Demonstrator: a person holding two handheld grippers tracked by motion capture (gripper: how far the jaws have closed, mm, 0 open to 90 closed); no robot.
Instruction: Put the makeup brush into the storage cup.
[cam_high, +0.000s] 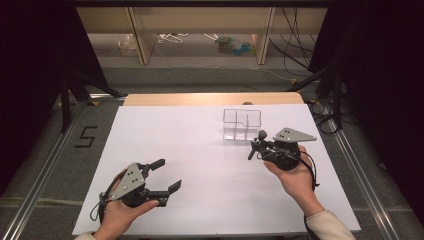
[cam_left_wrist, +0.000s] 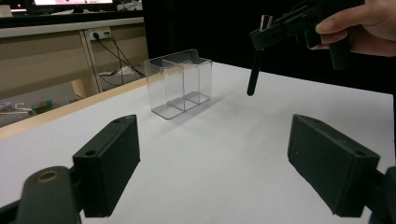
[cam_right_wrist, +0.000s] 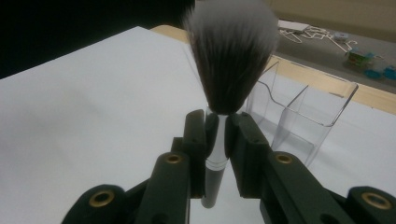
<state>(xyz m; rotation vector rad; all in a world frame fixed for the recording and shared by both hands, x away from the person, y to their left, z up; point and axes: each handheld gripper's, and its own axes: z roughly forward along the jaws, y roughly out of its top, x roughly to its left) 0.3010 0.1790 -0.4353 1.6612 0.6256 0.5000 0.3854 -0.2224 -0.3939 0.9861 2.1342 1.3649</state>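
My right gripper (cam_high: 256, 146) is shut on a makeup brush (cam_right_wrist: 231, 56), its pads clamping the silver ferrule just below the dark, white-tipped bristles. The brush stands roughly upright, bristles up and black handle (cam_left_wrist: 253, 77) hanging down above the white table sheet (cam_high: 200, 165). A clear plastic organiser (cam_high: 242, 124) with divided compartments stands just behind and left of the brush, and it looks empty. My left gripper (cam_high: 169, 174) hovers near the front left of the sheet, open, with nothing between its fingers (cam_left_wrist: 109, 163). It points toward the organiser (cam_left_wrist: 180, 84).
The white sheet covers a wooden table whose far edge (cam_high: 210, 98) shows behind the organiser. Beyond it are wooden shelf legs (cam_high: 140, 40), cables and small items on the floor. A "5" mark (cam_high: 86, 136) is on the floor at left.
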